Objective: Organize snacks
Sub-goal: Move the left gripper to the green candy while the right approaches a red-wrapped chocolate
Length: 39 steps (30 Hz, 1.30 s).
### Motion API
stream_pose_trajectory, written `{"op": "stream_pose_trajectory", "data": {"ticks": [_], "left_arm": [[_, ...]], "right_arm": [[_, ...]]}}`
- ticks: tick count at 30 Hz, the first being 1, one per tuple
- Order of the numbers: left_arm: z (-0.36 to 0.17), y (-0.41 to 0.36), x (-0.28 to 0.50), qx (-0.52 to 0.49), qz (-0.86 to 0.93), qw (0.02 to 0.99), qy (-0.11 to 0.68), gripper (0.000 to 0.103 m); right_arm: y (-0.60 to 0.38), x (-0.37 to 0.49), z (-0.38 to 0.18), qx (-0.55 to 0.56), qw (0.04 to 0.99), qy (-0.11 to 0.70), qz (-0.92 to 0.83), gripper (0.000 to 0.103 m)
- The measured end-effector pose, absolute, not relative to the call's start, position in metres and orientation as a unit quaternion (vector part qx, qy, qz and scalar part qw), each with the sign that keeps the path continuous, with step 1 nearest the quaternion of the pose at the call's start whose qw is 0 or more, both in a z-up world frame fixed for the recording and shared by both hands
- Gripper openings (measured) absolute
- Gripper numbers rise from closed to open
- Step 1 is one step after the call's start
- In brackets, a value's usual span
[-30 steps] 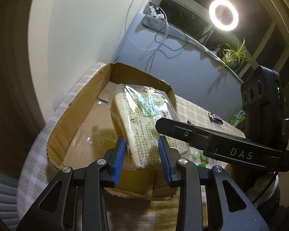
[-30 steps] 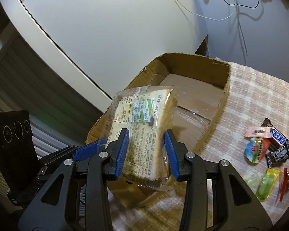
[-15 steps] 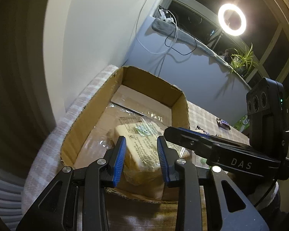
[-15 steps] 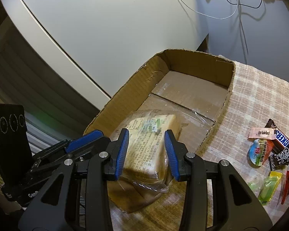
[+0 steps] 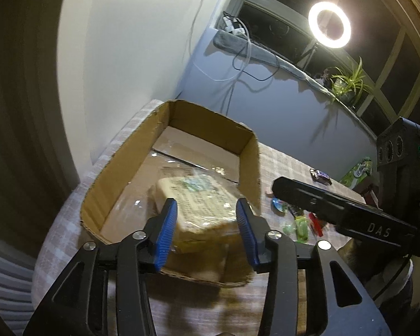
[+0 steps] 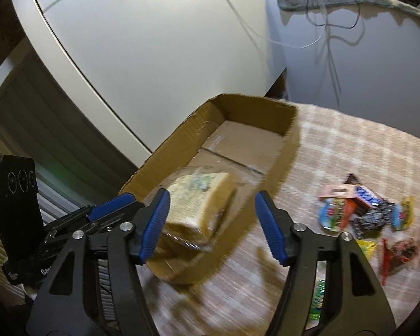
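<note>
Cardboard box [image 5: 246, 154] sits at the desk's [image 6: 350, 145] far left corner, and the wrapped bread pack [image 5: 198, 204] lies flat inside it at the near end. Both jaws are opening: the left gripper [image 5: 207, 232] is spread beside the pack without pressing it, and the right gripper [image 6: 212, 224] stands wider, clear of it. The loose candies [image 6: 361, 210] are still heaped toward the desk's right edge. The risk, as I judge it: a blue pad snagging the crinkled plastic wrap on withdrawal could drag the pack up the box's low near wall.
</note>
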State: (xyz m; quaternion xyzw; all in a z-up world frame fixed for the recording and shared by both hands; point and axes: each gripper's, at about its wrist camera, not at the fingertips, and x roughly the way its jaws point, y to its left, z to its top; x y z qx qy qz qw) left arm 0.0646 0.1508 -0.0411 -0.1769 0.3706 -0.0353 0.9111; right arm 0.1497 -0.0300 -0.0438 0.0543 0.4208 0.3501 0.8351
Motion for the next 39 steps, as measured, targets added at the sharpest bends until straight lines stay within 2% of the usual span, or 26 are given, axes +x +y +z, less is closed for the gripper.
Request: {"op": "stream_pose_trajectory", "data": {"ticks": [12, 20, 28, 39], "left_arm": [[-0.042, 0.089, 0.064, -0.15, -0.086, 0.906, 0.386, 0.045], [-0.063, 0.036, 0.067, -0.134, -0.129, 0.886, 0.424, 0.045], [-0.087, -0.007, 0.072, -0.106, -0.15, 0.869, 0.459, 0.045], [-0.102, -0.031, 0.081, -0.073, -0.138, 0.866, 0.474, 0.044]], "right_arm": [[-0.15, 0.149, -0.044, 0.063, 0.872, 0.414, 0.254, 0.074], [-0.218, 0.146, -0.064, 0.047, 0.883, 0.427, 0.189, 0.074], [-0.241, 0.143, -0.078, 0.001, 0.89, 0.427, 0.158, 0.074], [-0.256, 0.168, -0.097, -0.069, 0.885, 0.435, 0.148, 0.074]]}}
